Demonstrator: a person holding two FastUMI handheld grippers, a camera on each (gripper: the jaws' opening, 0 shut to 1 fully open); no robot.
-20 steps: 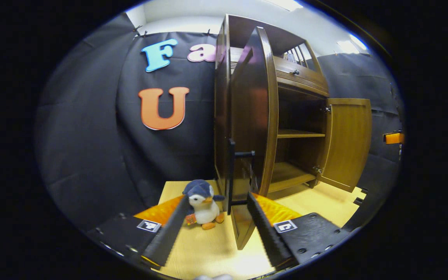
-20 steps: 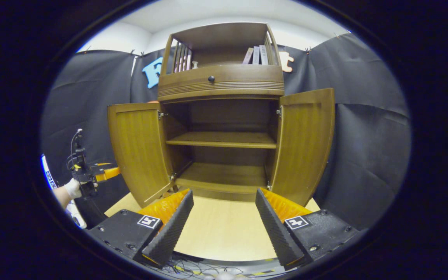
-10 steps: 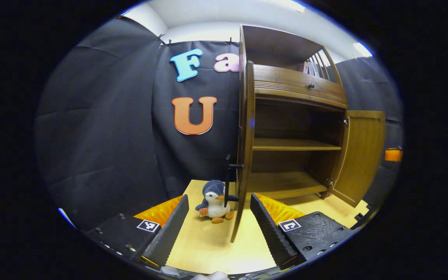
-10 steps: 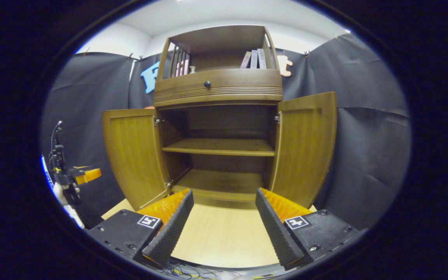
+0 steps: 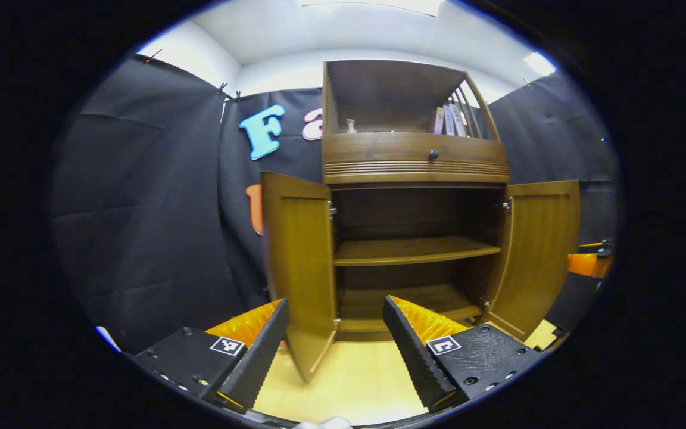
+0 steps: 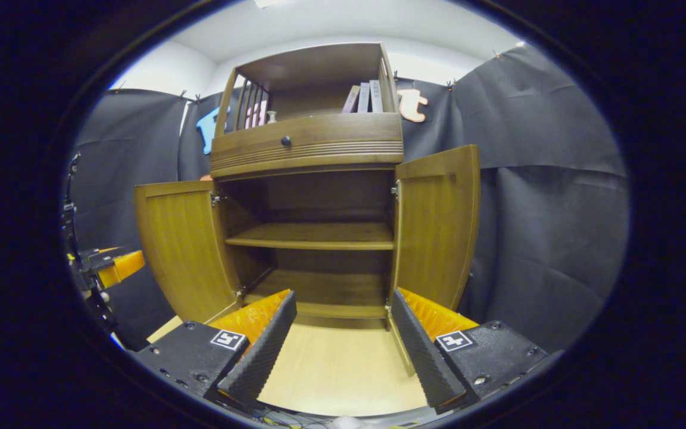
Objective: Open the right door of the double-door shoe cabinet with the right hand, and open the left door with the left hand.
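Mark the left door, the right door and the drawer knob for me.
left door (image 5: 298, 268), left gripper view, on the middle of its inner panel.
right door (image 6: 435, 226), right gripper view, on the middle of its inner panel.
drawer knob (image 6: 286, 141), right gripper view, on the round dark knob's face.

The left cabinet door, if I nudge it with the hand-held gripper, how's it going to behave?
The left door is a rigid wooden panel, so it probably won't flex. It hangs on side hinges, so a push should swing it rather than slide it. It stands wide open with nothing holding it, so even a light nudge may move it.
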